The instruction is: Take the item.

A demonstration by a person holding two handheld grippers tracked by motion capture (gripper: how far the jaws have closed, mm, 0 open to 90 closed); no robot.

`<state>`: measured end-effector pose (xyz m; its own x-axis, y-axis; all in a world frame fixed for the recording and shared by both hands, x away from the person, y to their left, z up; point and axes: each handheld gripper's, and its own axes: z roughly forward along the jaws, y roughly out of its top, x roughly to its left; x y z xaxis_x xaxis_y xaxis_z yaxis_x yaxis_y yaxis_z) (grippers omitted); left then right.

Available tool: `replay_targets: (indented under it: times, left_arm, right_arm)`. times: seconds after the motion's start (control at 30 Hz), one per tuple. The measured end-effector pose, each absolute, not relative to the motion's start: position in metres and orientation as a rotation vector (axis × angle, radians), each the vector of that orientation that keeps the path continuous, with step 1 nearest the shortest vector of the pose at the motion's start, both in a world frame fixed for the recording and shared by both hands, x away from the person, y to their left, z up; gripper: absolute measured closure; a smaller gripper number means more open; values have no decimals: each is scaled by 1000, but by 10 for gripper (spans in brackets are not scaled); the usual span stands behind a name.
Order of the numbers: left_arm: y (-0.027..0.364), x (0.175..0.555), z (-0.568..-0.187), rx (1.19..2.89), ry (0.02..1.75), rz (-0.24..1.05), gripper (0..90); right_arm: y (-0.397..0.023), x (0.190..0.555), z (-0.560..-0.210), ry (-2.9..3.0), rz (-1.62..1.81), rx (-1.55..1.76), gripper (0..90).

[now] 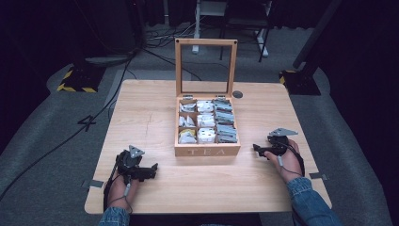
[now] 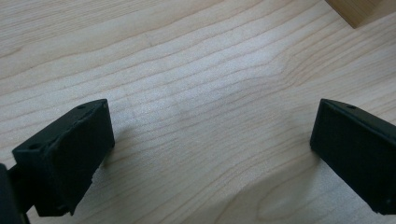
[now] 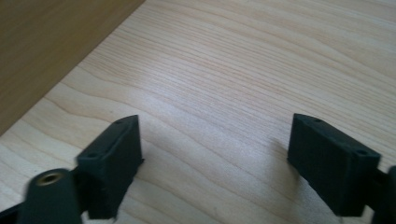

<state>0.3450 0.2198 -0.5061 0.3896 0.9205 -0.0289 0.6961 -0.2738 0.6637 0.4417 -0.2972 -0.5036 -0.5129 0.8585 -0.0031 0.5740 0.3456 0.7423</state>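
Wooden tea box (image 1: pixel 207 150) sits mid-frame, lid up, the left gripper (image 1: pixel 153 168) lower left, the right gripper (image 1: pixel 256 148) nearer at lower right. Left gripper view: jaws wide apart, box corner (image 2: pixel 359 10) upper right. Right gripper view: jaws spread, box wall (image 3: pixel 51 51) upper left.

Tea box (image 1: pixel 207 149) mid-table (image 1: pixel 141 103), between tongs.

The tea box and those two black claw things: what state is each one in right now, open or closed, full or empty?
Tea box: upright on the table, holding tea bags.
Lid: open, standing straight up.
Left gripper: open, jaws wide apart, holding nothing.
Right gripper: open, jaws wide apart, holding nothing.
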Motion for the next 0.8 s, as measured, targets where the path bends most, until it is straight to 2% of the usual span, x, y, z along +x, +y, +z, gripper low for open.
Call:
replay_targets:
  times: [0.13, 0.57, 0.8]
  left_arm:
    - [220, 345, -506, 2057, 1380, 489, 0]
    - [220, 345, -506, 2058, 1380, 490, 0]
    - [220, 345, -506, 2058, 1380, 490, 0]
  right_arm:
    - [-296, 442, -501, 2220, 986, 1263, 343]
    - [-286, 434, -474, 2189, 1086, 1246, 368]
    - [-270, 430, -448, 2190, 1177, 1215, 407]
